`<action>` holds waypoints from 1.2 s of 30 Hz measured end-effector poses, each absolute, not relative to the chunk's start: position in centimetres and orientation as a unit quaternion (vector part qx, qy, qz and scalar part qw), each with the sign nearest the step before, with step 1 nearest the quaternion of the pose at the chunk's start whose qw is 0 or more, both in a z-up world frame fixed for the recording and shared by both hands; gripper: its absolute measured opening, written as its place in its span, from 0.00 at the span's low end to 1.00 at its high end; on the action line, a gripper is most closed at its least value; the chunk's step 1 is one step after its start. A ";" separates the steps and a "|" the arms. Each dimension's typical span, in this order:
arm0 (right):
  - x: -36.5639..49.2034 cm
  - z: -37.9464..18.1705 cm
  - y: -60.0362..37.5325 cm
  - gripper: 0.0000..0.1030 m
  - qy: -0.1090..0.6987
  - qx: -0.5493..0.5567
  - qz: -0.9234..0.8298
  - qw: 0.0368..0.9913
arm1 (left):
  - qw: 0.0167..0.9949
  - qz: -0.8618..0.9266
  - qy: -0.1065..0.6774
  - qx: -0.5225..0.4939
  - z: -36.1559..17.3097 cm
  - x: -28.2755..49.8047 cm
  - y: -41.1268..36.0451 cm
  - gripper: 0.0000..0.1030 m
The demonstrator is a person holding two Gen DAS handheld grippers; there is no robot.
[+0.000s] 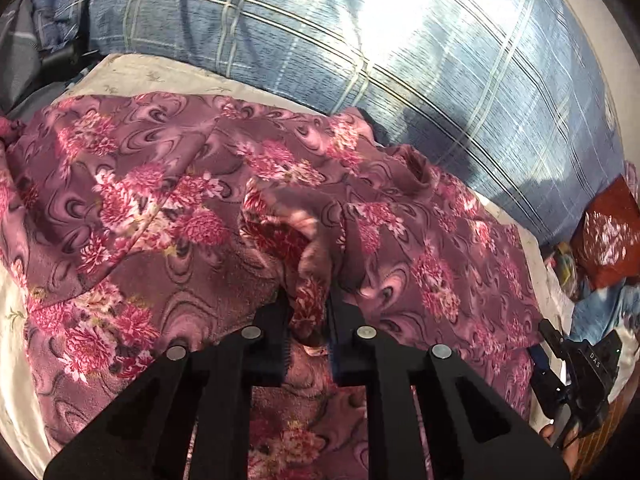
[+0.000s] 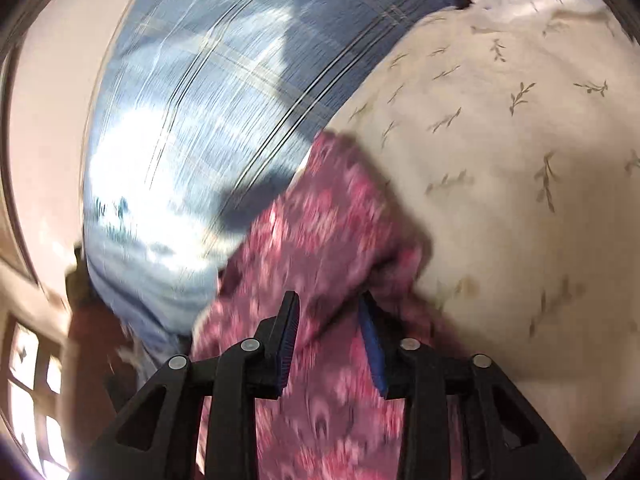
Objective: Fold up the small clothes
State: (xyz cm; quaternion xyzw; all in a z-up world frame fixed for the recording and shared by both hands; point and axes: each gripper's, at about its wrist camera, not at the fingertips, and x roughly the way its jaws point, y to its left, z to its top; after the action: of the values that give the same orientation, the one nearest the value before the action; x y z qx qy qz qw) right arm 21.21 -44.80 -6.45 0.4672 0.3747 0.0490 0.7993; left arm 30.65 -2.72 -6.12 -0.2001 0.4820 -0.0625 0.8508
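A: Where does the mauve fleece garment printed with pink flowers (image 1: pixel 224 216) lie from the fingers?

B: In the left wrist view it spreads from the left edge to the lower right, long axis running across the frame, over a cream sheet with small leaf sprigs (image 1: pixel 160 76). A blue plaid quilt (image 1: pixel 360 60) fills the top.

A: And the left gripper (image 1: pixel 308 312)?

B: At lower centre, jaws drawn narrow, pinching a bunched ridge of that fleece that rises straight ahead of them.

A: The right gripper (image 2: pixel 330 340)?

B: Its view is blurred. Jaws stand partly apart with a fold of the garment running up between them toward the centre; I judge the pads press on it, though the blur leaves doubt. In the left view it shows at the lower right edge, at the garment's end.

A: So which hand leads?

B: Likely the right, carrying its end across toward the left.
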 end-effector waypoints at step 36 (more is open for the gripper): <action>23.5 -2.2 -41.1 0.18 0.374 0.260 0.021 0.890 | 0.855 -0.064 0.447 -0.254 -5.7 30.1 0.5 0.59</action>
State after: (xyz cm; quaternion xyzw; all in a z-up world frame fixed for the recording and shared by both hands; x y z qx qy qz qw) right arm 23.53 -41.08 -2.21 0.2600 0.3745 0.0211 0.8898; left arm 30.09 0.47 -5.71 -0.2542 0.4468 -0.0640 0.8554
